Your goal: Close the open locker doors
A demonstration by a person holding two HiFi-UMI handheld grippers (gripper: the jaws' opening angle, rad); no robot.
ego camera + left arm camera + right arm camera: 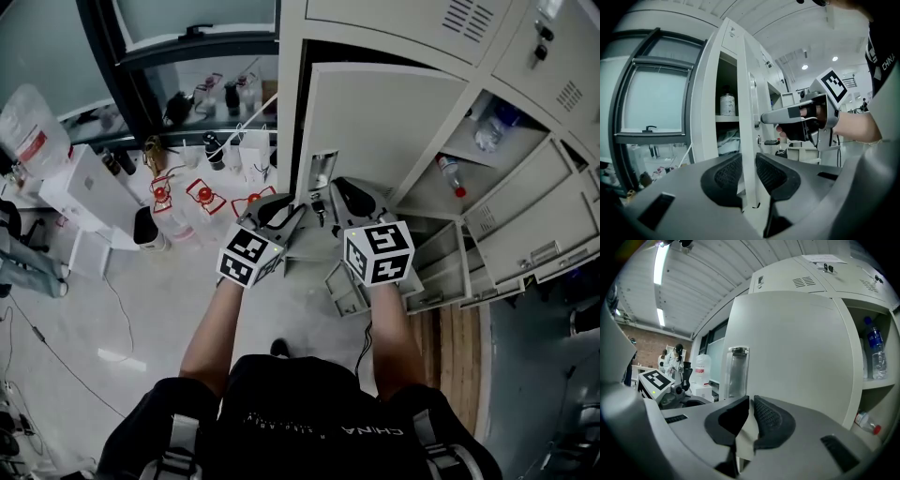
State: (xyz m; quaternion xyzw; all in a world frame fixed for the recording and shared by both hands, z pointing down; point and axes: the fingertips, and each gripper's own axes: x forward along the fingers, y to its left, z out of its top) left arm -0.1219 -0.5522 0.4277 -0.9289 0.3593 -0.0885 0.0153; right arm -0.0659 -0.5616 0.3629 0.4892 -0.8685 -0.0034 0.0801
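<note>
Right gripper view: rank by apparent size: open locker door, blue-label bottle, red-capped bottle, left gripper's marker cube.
1. open locker door, by far the largest
2. blue-label bottle
3-4. marker cube and red-capped bottle: these look about alike, and the cube sits nearer the camera, so they are not ranked.

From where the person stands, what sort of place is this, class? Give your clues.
Probably a workplace or lab locker area: metal lockers, an open locker door, large water jugs on the floor.
</note>
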